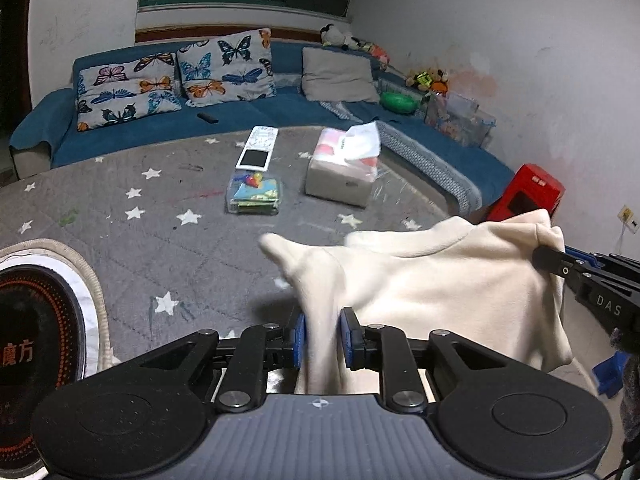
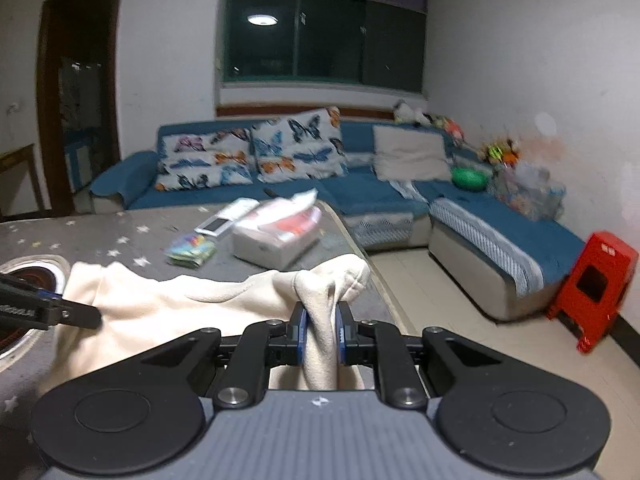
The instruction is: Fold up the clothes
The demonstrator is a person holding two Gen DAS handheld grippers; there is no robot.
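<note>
My left hand-held gripper hides the fold of the cream garment it pinches. The round heater at the tabletop's left edge is cut off. The right wrist view blurs the tissue box, so I cannot read its print.

Dim indoor light with a bluish cast; a ceiling lamp reflects in the dark window at twelve o'clock. Fisheye bending darkens the corners. The right wrist view is motion-blurred, and the cream garment smears at nine o'clock.
</note>
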